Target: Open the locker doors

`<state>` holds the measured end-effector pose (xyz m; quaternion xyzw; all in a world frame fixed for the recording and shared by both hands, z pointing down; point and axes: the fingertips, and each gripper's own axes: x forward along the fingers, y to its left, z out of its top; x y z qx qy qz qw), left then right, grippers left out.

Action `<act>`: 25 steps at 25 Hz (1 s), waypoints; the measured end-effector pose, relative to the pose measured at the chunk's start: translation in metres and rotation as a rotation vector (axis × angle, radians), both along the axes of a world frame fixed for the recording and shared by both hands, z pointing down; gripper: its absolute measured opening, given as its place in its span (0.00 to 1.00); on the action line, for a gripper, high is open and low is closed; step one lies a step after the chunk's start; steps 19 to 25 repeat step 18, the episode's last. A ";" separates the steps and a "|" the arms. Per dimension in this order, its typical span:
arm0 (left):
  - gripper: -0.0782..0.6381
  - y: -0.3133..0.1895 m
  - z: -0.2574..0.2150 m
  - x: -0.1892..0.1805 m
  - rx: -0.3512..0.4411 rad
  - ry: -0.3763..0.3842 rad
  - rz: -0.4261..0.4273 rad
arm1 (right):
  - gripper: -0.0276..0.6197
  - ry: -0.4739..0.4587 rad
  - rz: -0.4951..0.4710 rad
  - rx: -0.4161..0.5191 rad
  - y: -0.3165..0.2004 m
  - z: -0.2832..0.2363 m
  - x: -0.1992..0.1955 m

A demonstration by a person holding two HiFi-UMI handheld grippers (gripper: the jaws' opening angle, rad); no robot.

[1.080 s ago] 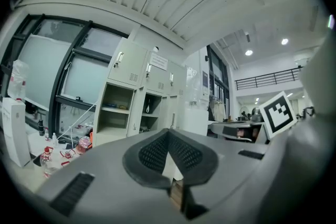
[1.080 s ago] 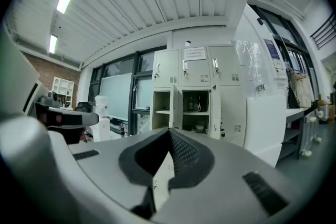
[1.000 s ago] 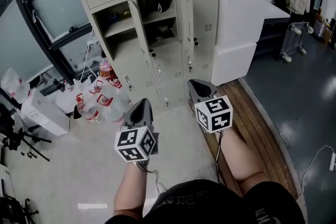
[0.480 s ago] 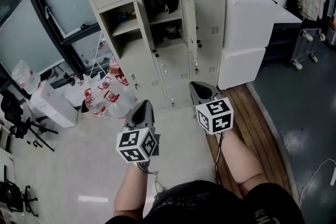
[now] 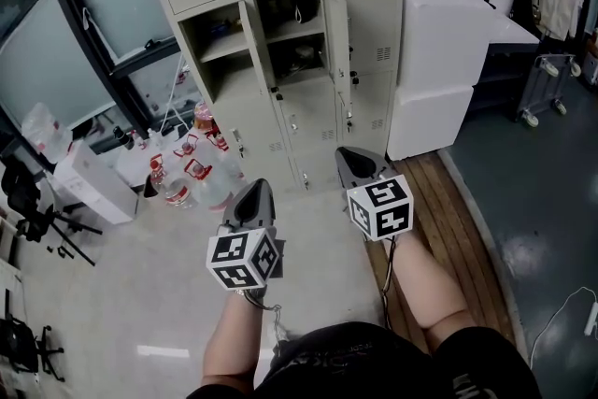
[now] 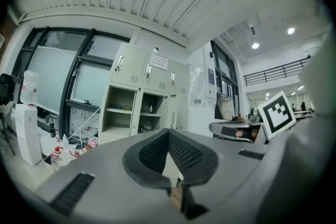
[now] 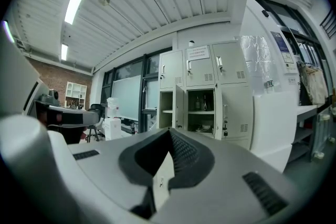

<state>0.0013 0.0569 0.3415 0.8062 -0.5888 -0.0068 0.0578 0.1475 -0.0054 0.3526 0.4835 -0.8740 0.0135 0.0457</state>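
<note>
Locker doors [image 5: 333, 25] stood ahead of the person, in a beige bank of lockers [image 5: 280, 121] against the wall. Two middle compartments were open and the others shut. The floor [image 5: 140, 294] was pale grey, with water bottles [image 5: 187, 178] left of the lockers and white boxes [image 5: 434, 51] right of them. A notice [image 7: 198, 51] on an upper door was too small to read. Only the gripper views showed the ribbed ceiling [image 7: 157, 2]. The left gripper [image 5: 254, 187] and right gripper [image 5: 350, 151] had their jaws closed together, holding nothing.
</note>
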 end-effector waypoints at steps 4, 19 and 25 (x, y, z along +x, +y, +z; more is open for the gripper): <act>0.11 0.001 0.002 -0.002 -0.005 0.004 -0.003 | 0.04 0.006 -0.004 -0.002 0.001 0.001 -0.003; 0.11 0.009 0.001 -0.001 -0.006 -0.005 -0.001 | 0.04 0.002 -0.008 -0.001 0.007 0.001 -0.004; 0.11 0.009 0.001 -0.001 -0.006 -0.005 -0.001 | 0.04 0.002 -0.008 -0.001 0.007 0.001 -0.004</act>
